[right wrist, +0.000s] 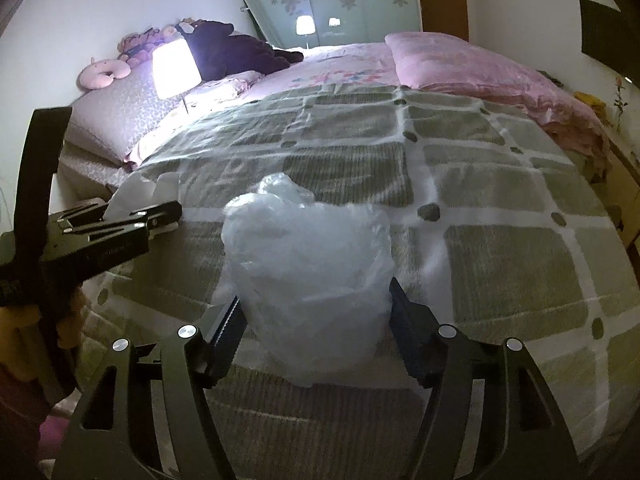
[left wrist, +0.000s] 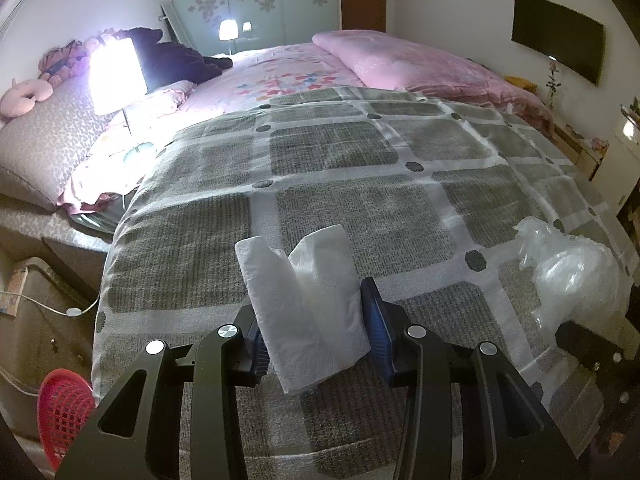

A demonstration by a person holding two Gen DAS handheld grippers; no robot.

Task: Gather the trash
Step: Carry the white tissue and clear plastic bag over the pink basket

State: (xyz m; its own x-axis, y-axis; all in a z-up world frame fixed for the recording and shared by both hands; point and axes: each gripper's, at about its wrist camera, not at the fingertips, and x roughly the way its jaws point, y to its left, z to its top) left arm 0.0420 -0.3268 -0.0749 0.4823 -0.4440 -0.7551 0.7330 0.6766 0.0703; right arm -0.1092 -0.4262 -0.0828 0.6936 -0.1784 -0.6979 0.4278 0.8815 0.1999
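Your right claw [right wrist: 314, 308] stands released around the crumpled clear plastic bag [right wrist: 308, 280] dead ahead, while your left claw [left wrist: 310, 312] grips folded white tissue [left wrist: 304, 304].

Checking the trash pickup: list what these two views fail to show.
- Left wrist view: right gripper cut off by the frame edge; red basket partly hidden behind the left gripper.
- Right wrist view: whether the pads press the plastic bag; its contents are blurred.

bed [left wrist: 280, 72] | grey checked cover [left wrist: 340, 184] on top | clear plastic bag [right wrist: 308, 280] on cover | pink quilt [left wrist: 420, 64] at far end
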